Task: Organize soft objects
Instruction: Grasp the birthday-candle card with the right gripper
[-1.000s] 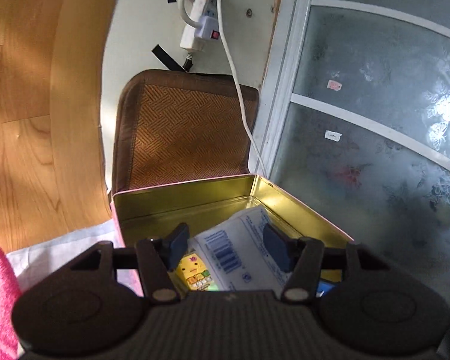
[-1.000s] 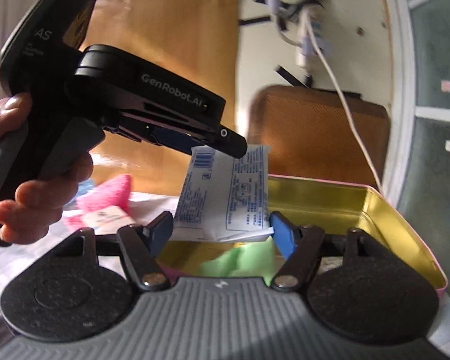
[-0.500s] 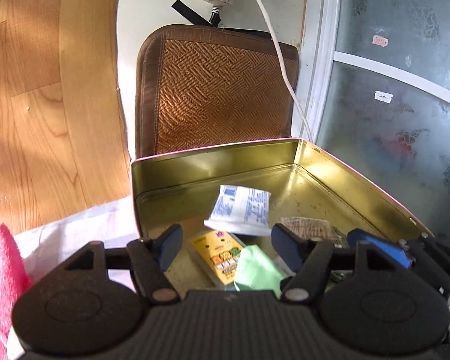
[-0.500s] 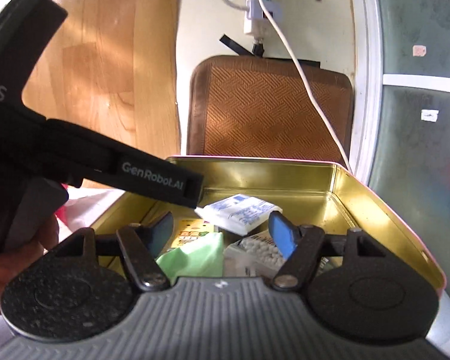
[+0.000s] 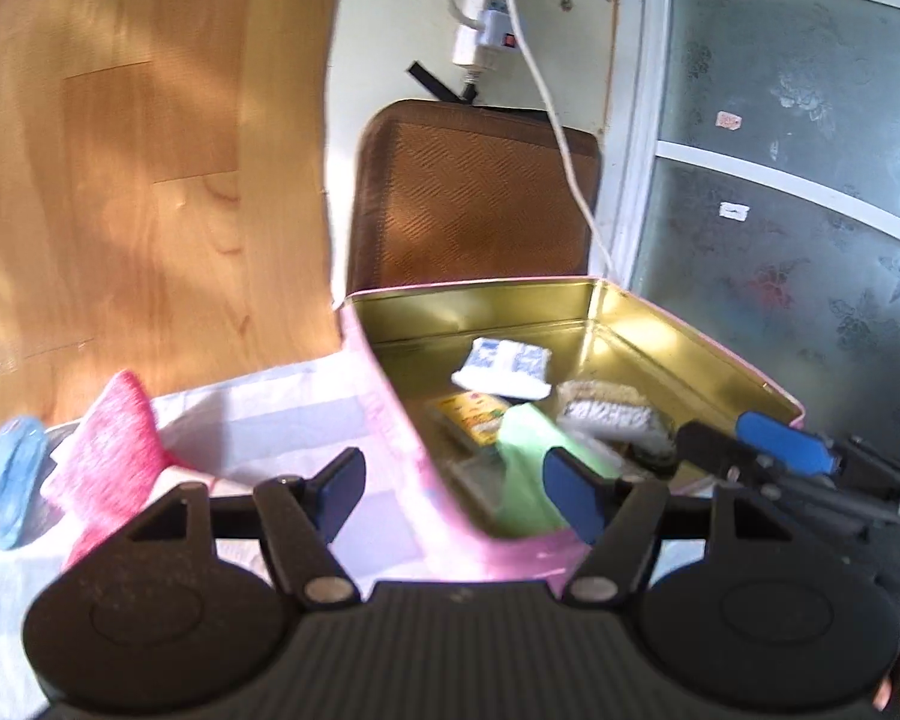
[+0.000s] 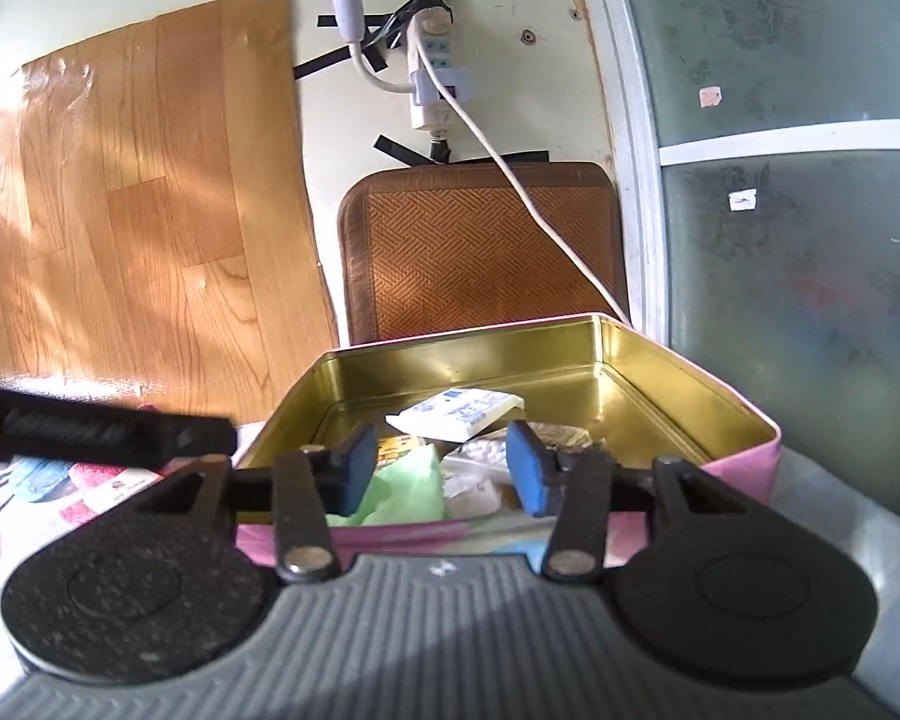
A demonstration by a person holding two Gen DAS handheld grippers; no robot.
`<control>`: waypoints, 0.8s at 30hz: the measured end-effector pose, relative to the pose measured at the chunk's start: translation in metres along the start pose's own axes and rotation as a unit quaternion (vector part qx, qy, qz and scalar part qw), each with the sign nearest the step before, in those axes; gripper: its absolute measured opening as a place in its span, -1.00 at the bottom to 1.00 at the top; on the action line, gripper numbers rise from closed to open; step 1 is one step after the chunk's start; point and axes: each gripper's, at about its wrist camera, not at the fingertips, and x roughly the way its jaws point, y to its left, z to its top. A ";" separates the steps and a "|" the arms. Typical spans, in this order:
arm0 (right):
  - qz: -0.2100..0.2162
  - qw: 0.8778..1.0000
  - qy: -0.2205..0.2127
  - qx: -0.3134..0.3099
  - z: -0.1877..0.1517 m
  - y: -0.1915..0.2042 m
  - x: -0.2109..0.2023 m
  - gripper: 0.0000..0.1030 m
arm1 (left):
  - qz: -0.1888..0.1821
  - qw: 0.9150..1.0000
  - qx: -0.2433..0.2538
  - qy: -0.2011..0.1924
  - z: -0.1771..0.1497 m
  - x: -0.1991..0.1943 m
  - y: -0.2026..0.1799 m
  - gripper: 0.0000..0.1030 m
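The pink tin sits on the cloth; the white-and-blue packet, a second ago pinched above it, now lies inside at its twelve o'clock end. Its print is unreadable. The left gripper has swung to nine o'clock, spread and empty, over the tin's wall. The right gripper is closing, nothing between its pads.

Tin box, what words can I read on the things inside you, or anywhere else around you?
No text here can be read.
white packet in the tin box: blue print, too small to read.
yellow packet: coloured print, blurred.
white sticker on the glass door: dark marks, too small to read.
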 end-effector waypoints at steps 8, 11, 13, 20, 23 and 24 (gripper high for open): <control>0.092 0.996 0.012 -0.020 -0.002 0.053 0.002 -0.83 | 0.077 0.996 -0.038 -0.010 -0.037 -0.030 0.069 0.26; 0.151 0.988 0.022 -0.033 -0.006 0.075 0.010 -0.90 | 0.120 0.991 -0.048 -0.016 -0.054 -0.034 0.103 -0.05; 0.166 0.984 0.037 -0.060 -0.008 0.095 0.018 -0.90 | 0.155 0.986 -0.062 -0.018 -0.065 -0.035 0.129 -0.11; 0.209 0.965 0.102 -0.118 -0.010 0.157 0.071 -0.81 | 0.184 0.966 -0.181 0.005 -0.088 -0.033 0.210 -0.15; 0.191 0.958 0.136 -0.167 -0.024 0.177 0.098 -0.65 | 0.155 0.967 -0.202 -0.002 -0.090 -0.037 0.219 -0.10; 0.187 0.954 0.153 -0.179 -0.028 0.180 0.105 -0.47 | 0.152 0.968 -0.202 -0.001 -0.090 -0.037 0.219 -0.09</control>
